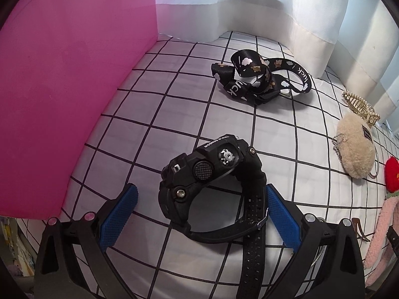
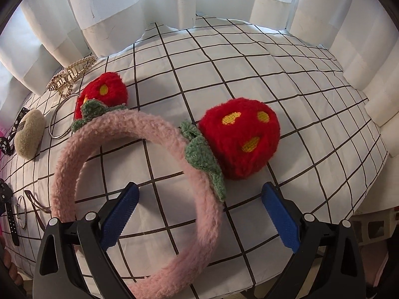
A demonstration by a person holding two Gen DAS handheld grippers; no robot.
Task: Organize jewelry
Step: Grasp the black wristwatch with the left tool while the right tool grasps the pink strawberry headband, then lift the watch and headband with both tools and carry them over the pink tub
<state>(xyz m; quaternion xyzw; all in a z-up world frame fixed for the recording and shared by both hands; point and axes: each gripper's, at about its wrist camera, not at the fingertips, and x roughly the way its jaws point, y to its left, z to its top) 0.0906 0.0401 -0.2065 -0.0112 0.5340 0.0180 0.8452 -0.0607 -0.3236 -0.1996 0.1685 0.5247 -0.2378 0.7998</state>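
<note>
Both claws stand spread, pinching nothing. Left claw (image 1: 200,214) brackets the black watch (image 1: 212,182), which lies on the checked sheet (image 1: 154,114) directly between the blue pads (image 1: 119,216); its case sits tilted, its strap running back toward the camera, the right pad seemingly close against the strap. Right claw (image 2: 199,216) straddles one side of the pink fleece headband (image 2: 139,159), whose band curves across the gap, strawberry ears (image 2: 239,137) just ahead. A closing squeeze looks like the left claw's likely move. Readable writing: "uck" on the black lanyard (image 1: 259,77); the watch bezel lettering is too small to read.
</note>
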